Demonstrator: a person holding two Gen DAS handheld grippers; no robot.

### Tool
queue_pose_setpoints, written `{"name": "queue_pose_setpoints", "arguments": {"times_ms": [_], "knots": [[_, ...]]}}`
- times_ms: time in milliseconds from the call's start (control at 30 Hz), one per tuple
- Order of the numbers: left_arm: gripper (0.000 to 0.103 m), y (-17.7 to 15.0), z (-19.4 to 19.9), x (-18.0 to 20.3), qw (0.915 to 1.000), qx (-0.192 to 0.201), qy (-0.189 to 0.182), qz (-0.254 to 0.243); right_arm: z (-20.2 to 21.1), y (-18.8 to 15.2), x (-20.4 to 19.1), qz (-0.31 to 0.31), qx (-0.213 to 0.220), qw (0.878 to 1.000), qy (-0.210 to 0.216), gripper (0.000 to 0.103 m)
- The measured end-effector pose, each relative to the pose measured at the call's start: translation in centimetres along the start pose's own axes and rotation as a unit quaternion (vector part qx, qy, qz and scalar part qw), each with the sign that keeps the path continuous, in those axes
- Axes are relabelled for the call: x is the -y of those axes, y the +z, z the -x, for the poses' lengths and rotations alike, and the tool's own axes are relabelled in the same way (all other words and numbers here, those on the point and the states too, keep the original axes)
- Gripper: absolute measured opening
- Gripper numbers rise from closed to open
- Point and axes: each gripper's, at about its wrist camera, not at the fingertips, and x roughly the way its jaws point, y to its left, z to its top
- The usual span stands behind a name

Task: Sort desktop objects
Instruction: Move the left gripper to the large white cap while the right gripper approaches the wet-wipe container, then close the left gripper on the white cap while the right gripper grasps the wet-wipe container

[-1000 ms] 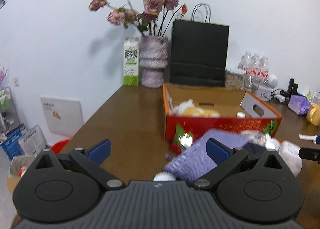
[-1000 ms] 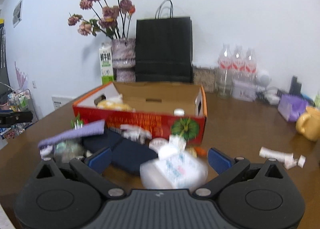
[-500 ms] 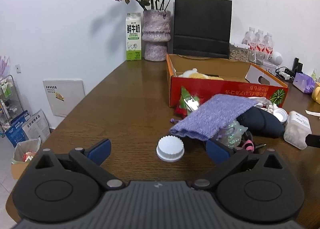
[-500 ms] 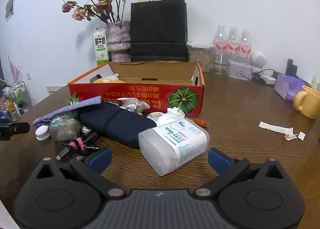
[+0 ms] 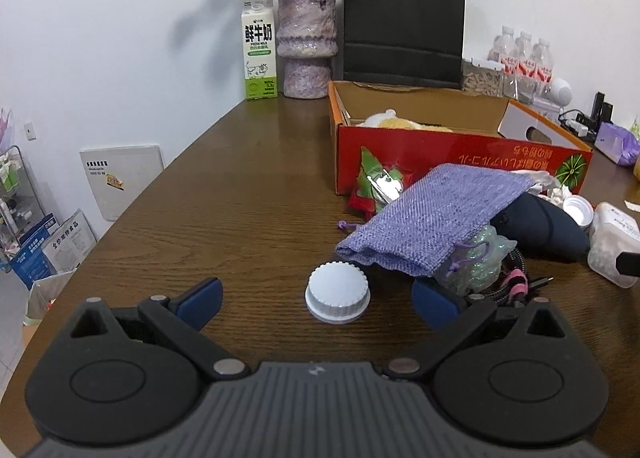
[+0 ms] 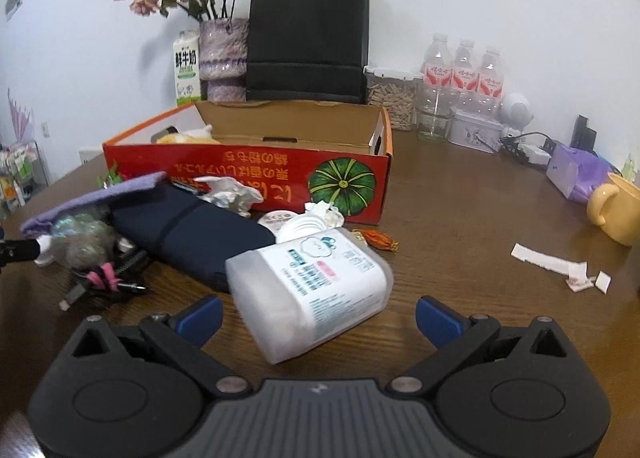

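My left gripper [image 5: 318, 298] is open, its blue fingertips either side of a white ribbed lid [image 5: 337, 291] lying on the brown table. Just beyond lie a purple woven pouch [image 5: 436, 218], a shiny crumpled bag [image 5: 476, 258], a dark blue case [image 5: 540, 224] and a coiled cable with a pink tie [image 5: 512, 282]. My right gripper [image 6: 319, 318] is open around the near end of a translucent plastic box with a printed label [image 6: 312, 290], lying on its side. Behind the pile stands an open red cardboard box [image 6: 256, 174] with a yellow plush inside.
At the back stand a milk carton [image 5: 259, 54], a vase of dried flowers [image 5: 306, 46], a black paper bag [image 5: 403, 24] and water bottles [image 6: 462, 74]. A yellow mug [image 6: 616, 214] and paper scraps [image 6: 560, 266] lie right. The table's left edge [image 5: 132, 202] drops to floor clutter.
Both grippers have come down and forward toward the table. The white lid now sits between the left fingertips, and the plastic box sits closer between the right ones.
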Motion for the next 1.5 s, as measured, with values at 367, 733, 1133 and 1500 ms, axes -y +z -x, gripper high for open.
{"name": "queue_pose_setpoints", "arguments": {"times_ms": [367, 733, 1133, 1500], "knots": [[0.086, 0.5, -2.2, 0.4, 0.9997, -0.014, -0.014, -0.016, -3.4, 1.5, 0.1, 0.055, -0.024, 0.998, 0.029, 0.103], [0.045, 0.3, -3.0, 0.4, 0.9991, -0.025, -0.033, -0.013, -3.3, 1.4, 0.2, 0.045, -0.019, 0.998, 0.041, 0.096], [0.041, 0.1, -1.9, -0.1, 0.9996, -0.017, -0.02, 0.009, -1.5, 0.2, 0.5, 0.0, -0.003, 1.0, 0.027, 0.089], [0.041, 0.2, 0.3, -1.5, 0.9997, 0.004, -0.004, 0.025, 0.1, 0.1, 0.6, -0.02, 0.018, 0.999, 0.022, 0.085]]}}
